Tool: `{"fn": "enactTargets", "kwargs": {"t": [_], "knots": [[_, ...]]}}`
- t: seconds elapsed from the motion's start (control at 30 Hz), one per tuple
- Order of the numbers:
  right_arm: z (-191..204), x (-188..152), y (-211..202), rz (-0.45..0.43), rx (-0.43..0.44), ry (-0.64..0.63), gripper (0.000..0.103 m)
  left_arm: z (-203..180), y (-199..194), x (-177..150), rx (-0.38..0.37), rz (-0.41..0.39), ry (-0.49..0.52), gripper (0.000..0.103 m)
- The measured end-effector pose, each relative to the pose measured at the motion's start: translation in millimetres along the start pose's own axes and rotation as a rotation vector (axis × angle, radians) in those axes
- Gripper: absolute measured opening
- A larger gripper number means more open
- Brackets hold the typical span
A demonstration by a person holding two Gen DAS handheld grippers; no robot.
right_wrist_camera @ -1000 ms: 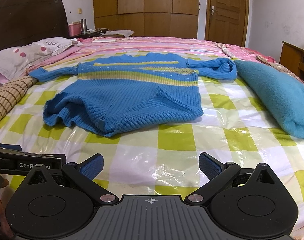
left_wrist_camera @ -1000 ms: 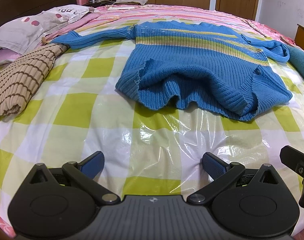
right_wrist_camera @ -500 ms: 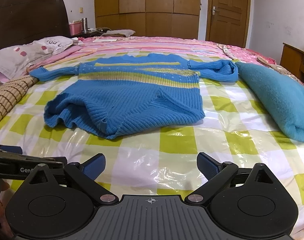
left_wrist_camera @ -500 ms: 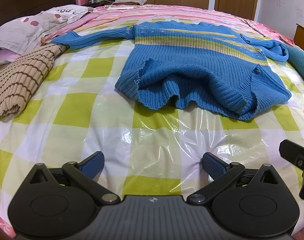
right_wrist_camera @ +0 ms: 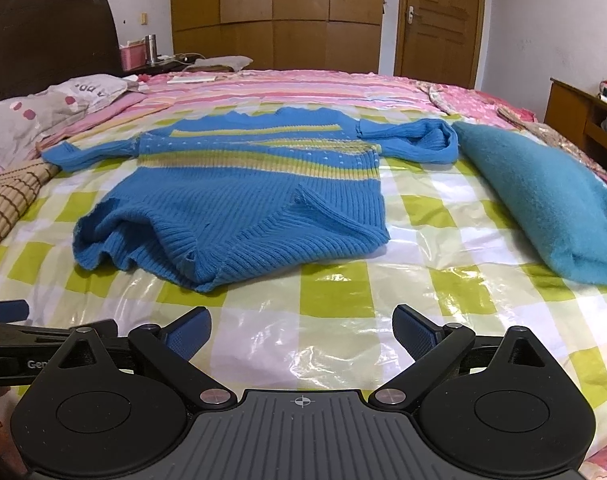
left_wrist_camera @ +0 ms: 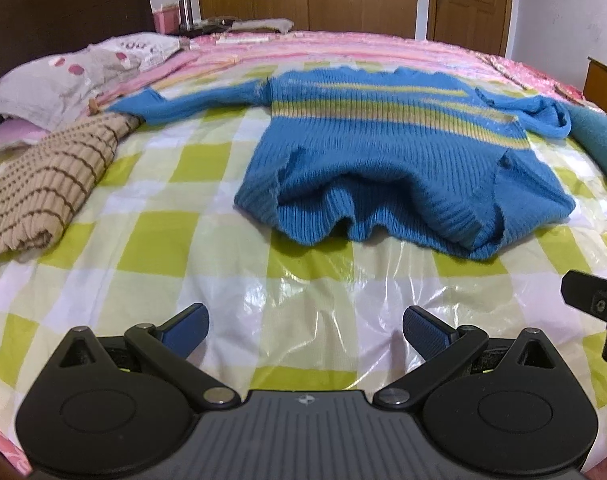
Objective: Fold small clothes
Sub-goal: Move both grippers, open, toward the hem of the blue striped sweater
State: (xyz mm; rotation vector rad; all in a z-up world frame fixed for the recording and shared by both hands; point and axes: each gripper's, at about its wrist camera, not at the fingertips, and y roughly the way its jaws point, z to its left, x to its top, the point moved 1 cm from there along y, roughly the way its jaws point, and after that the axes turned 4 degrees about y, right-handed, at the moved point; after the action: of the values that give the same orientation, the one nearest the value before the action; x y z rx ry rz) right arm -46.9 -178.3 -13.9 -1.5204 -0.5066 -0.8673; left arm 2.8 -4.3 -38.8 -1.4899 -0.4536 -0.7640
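Sweater ahead of left tool; apart; fingers spread.

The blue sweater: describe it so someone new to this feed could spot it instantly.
Start at the bed with the green-and-white checked cover under clear plastic. In its middle lies the blue sweater, sleeves spread sideways, hem rumpled toward the camera. Unlike the plain teal fleece on its right and the tan brown-striped knit on its left, it is ribbed bright blue with yellow chest bands.
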Motion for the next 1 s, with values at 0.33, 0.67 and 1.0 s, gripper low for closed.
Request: {"fn": "enactTargets", "kwargs": {"t": [0.33, 0.67, 1.0], "knots": [[-1, 5, 3, 0.019, 0.006, 0.016, 0.096, 1, -6, 4, 0.013, -0.045, 0.015, 0.103], [5, 9, 5, 0.017, 0.009, -0.002, 0.093, 5, -8, 5, 0.022, -0.067, 0.005, 0.103], [13, 11, 8, 0.009, -0.006, -0.055, 0.085, 6, -11, 6, 0.041, -0.098, 0.03, 0.103]]}}
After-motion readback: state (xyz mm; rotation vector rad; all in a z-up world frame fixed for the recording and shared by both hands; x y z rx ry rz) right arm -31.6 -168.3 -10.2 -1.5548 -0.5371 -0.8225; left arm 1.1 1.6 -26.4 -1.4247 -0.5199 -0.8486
